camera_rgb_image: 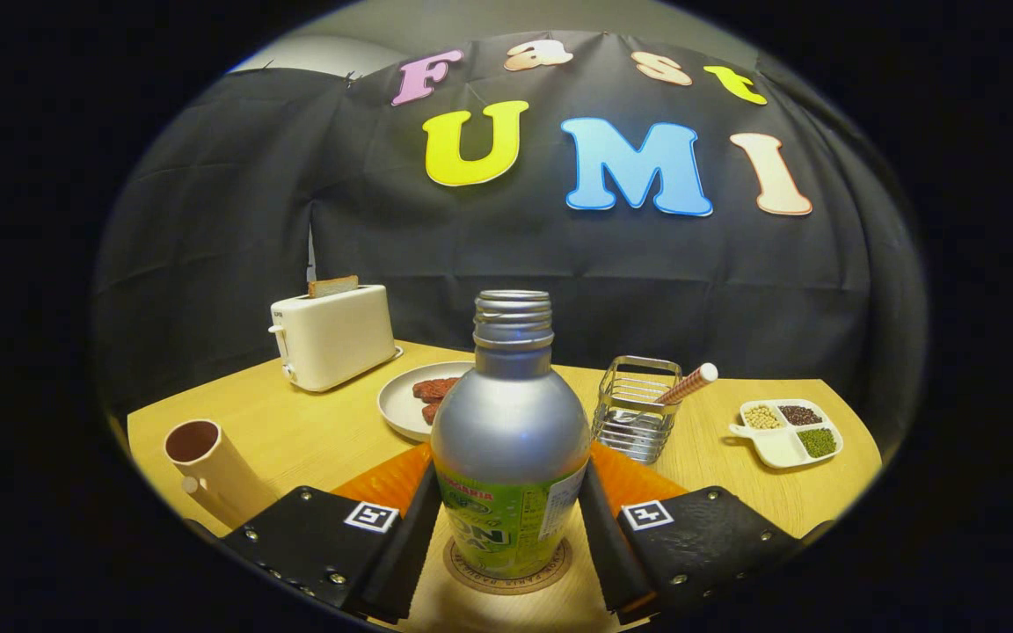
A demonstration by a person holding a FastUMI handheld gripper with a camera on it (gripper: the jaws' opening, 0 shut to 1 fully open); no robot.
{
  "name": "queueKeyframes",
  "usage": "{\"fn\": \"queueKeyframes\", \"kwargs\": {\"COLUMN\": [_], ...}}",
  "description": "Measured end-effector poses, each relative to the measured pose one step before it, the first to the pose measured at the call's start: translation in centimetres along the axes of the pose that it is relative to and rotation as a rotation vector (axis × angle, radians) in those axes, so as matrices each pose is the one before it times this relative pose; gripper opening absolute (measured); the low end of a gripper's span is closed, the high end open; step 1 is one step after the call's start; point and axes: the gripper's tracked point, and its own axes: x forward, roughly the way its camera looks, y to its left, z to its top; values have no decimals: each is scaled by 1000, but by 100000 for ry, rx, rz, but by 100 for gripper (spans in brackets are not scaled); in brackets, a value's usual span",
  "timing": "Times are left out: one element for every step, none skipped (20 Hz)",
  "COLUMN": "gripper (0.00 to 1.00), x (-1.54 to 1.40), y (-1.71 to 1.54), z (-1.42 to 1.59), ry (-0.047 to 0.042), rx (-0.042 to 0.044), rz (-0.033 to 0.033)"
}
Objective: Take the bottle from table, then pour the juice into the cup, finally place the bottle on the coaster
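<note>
A silver metal bottle (pixel 511 422) with a green label and no cap stands upright on a round cork coaster (pixel 471 571). It sits between the two black fingers of my gripper (pixel 511 536). Both fingers (pixel 410 536) lie against the bottle's lower sides, so the gripper is shut on it. The bottle's base rests on the coaster. A beige cup (pixel 207 466) with a dark inside stands on the wooden table (pixel 313 431), left of the fingers and apart from the bottle.
Beyond the bottle are a white plate (pixel 401 400) with red-brown pieces, a white toaster (pixel 335 338) holding a slice, a wire basket (pixel 638 409) with a striped stick (pixel 689 383), and a divided dish of beans (pixel 790 431) at the right.
</note>
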Motion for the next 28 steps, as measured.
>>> {"fn": "queueKeyframes", "kwargs": {"gripper": [78, 78, 78, 78, 78, 78, 78, 79, 80, 81, 90, 99, 98, 97, 97, 97, 97, 97, 97, 97, 97, 97, 97, 97, 97, 97, 97, 97], "x": [35, 60, -51, -44, -14, -1, 13, -44, -12, -57, -321, 24, -75, -172, -244, -324, -495, -642, -682, -879, -830, -535, -473, -256, -474, -381, -430, -498], "y": [42, -43, -276, 73, -153, 143, -59, -32, -126, 3, 99, -138, 22, 100, 71, 47, -106, -131, -730, -804, 12, -276, -755, -332, -498, -632, -726, -817], "z": [-371, 321, -243, 126, 15, 124, -199, 15, -152, -61, 116, 242, 440, 607, 632, 929, 1130, 1522, 1603, 2179, 2649, 2362, 2002, 1777, 1688, 1832, 2046, 2168], "ry": [232, -1395, 130, -1315, -587, -1011, 116, -409, 340, 507, 226, -523, -916, -790, -989, -1017, -1489, -1856, -1501, -2357, -3673, -2325, -1135, 647, 714, 1500, 543, -151], "rx": [-1023, -518, 7, -767, -1512, 244, -66, 124, 115, 666, 656, 125, -307, -537, -474, -211, 198, 510, 629, 1084, 1713, 525, -629, -1575, -322, 367, 1049, 1098], "rz": [-134, -527, -1163, -446, -594, -242, -381, -389, -1172, 160, -705, -662, -194, -191, -304, -447, -969, -1250, -4365, -4371, -1353, -2811, -2508, -1116, -1122, -1447, -1758, -2504]}}
